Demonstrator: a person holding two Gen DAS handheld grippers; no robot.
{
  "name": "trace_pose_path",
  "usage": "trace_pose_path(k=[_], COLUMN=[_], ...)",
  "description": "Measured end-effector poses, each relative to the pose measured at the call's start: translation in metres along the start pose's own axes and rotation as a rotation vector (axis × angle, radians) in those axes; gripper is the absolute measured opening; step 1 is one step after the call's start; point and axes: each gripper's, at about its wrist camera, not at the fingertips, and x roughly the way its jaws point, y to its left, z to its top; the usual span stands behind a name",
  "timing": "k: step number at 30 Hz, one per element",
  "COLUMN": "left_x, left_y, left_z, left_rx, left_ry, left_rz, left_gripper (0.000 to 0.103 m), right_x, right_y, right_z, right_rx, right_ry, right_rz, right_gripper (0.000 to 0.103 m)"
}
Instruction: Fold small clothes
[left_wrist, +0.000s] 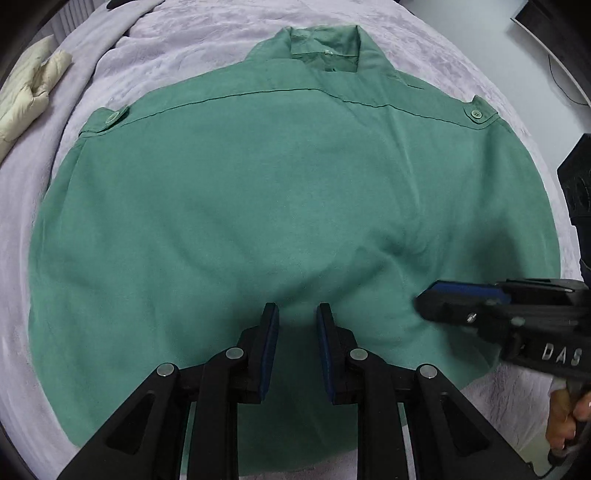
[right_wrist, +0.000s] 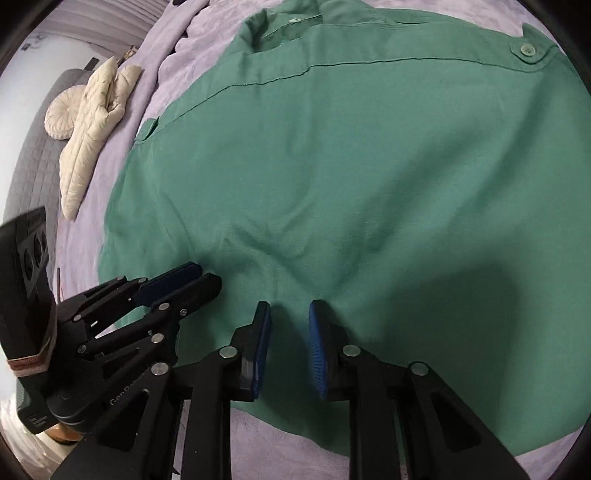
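A green shirt (left_wrist: 288, 206) lies spread flat, back side up, on a bed covered with a pale lilac blanket (left_wrist: 184, 33). Its collar (left_wrist: 325, 48) points toward twelve o'clock in the left wrist view, a yoke seam runs across below it, and a buttoned shoulder tab sits at each side: one (left_wrist: 110, 119) at about ten o'clock, the other (left_wrist: 476, 115) at about two o'clock. The hem lies nearest the cameras, at six o'clock, and the cloth bunches into soft wrinkles just ahead of the fingertips.

The left tongs (left_wrist: 297, 314) hang over the lower middle of the shirt, jaws a narrow gap apart. Green cloth shows between the blue pads, but whether they pinch a fold or merely stand above it I cannot tell.

The right tongs (right_wrist: 290, 308) stand likewise over the hem area, jaws slightly parted with cloth visible in the gap; grip or no grip cannot be told here either. In the left wrist view they come in from four o'clock, their tips resting on the fabric near the wrinkles, with a hand (left_wrist: 567, 421) on the handle at the frame's edge.

A cream quilted garment (right_wrist: 94, 125) lies on the blanket at ten o'clock in the right wrist view, well apart from the shirt, with a round cream cushion (right_wrist: 62, 114) touching it.
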Motion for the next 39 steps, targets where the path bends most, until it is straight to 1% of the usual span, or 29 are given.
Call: trace_pose_path(k=[1,2,4,5,8,10,11,12,13,15,16,17,18,20,22,24,26,27,30,31,33,34,35,36,37,38,39], left_x=[-0.006,-0.011,-0.018,-0.022,-0.029,-0.031,-0.031,-0.029,-0.024,-0.017,-0.015,-0.016,-0.018,-0.023,-0.034,-0.042,-0.046,-0.046,-0.047,-0.047,-0.042,-0.037,-0.034,-0.030,-0.030,-0.028,-0.026], left_y=[0.006,0.012,0.030,0.044,0.088,0.107,0.112,0.113,0.111,0.101,0.095,0.090,0.088,0.086,0.087,0.096,0.106,0.111,0.122,0.119,0.112,0.107,0.104,0.102,0.104,0.100,0.104], left_z=[0.000,-0.001,-0.002,-0.005,-0.018,-0.028,-0.032,-0.034,-0.036,-0.035,-0.034,-0.034,-0.034,-0.036,-0.042,-0.053,-0.066,-0.070,-0.083,-0.084,-0.085,-0.082,-0.082,-0.083,-0.088,-0.095,-0.094], left_rx=[-0.007,-0.011,-0.029,-0.060,-0.199,-0.249,-0.259,-0.260,-0.252,-0.216,-0.201,-0.196,-0.198,-0.216,-0.225,-0.230,-0.266,-0.289,-0.360,-0.359,-0.310,-0.285,-0.272,-0.276,-0.295,-0.322,-0.342], left_ry=[0.007,0.002,-0.010,-0.011,0.006,0.003,0.000,0.003,0.009,0.015,0.018,0.019,0.019,0.029,0.025,0.025,0.037,0.044,0.050,0.050,0.053,0.058,0.060,0.060,0.061,0.062,0.063], left_rz=[0.002,0.020,0.105,0.132,0.165,0.174,0.165,0.162,0.169,0.210,0.233,0.249,0.251,0.240,0.239,0.270,0.286,0.288,0.263,0.266,0.296,0.309,0.307,0.294,0.274,0.254,0.236], left_gripper=[0.023,0.023,0.023,0.023,0.023,0.023,0.023,0.023,0.023,0.023,0.023,0.023,0.023,0.023,0.023,0.023,0.023,0.023,0.023,0.023,0.023,0.023,0.023,0.023,0.023,0.023,0.023], right_x=[-0.007,-0.015,-0.033,-0.043,-0.072,-0.087,-0.090,-0.090,-0.088,-0.081,-0.079,-0.080,-0.082,-0.086,-0.092,-0.094,-0.092,-0.091,-0.080,-0.072,-0.054,-0.041,-0.029,-0.017,-0.010,-0.009,-0.011], right_y=[-0.006,-0.013,-0.033,-0.045,-0.083,-0.106,-0.116,-0.126,-0.137,-0.147,-0.148,-0.146,-0.144,-0.134,-0.129,-0.118,-0.100,-0.092,-0.062,-0.051,-0.032,-0.021,-0.015,-0.008,-0.006,-0.006,-0.006], right_z=[0.001,0.002,0.002,0.000,-0.006,-0.013,-0.015,-0.018,-0.019,-0.019,-0.017,-0.015,-0.015,-0.013,-0.019,-0.026,-0.033,-0.039,-0.045,-0.044,-0.044,-0.044,-0.043,-0.041,-0.044,-0.046,-0.046], right_rx=[-0.013,-0.019,0.006,0.024,0.084,0.118,0.134,0.157,0.185,0.225,0.237,0.240,0.238,0.229,0.235,0.230,0.204,0.191,0.151,0.149,0.150,0.139,0.125,0.104,0.086,0.087,0.098], right_ry=[-0.013,-0.021,-0.041,-0.053,-0.098,-0.127,-0.134,-0.139,-0.141,-0.143,-0.142,-0.139,-0.137,-0.130,-0.128,-0.124,-0.120,-0.121,-0.125,-0.124,-0.108,-0.087,-0.061,-0.030,-0.010,-0.004,-0.003], right_rz=[-0.029,-0.050,-0.082,-0.103,-0.178,-0.238,-0.258,-0.261,-0.236,-0.201,-0.204,-0.216,-0.226,-0.249,-0.238,-0.207,-0.175,-0.153,-0.084,-0.049,-0.012,-0.008,-0.018,-0.053,-0.086,-0.087,-0.079], right_gripper=[0.018,0.018,0.018,0.018,0.018,0.018,0.018,0.018,0.017,0.015,0.015,0.015,0.018,0.020,0.021,0.021,0.021,0.021,0.021,0.022,0.021,0.021,0.021,0.021,0.021,0.021,0.021])
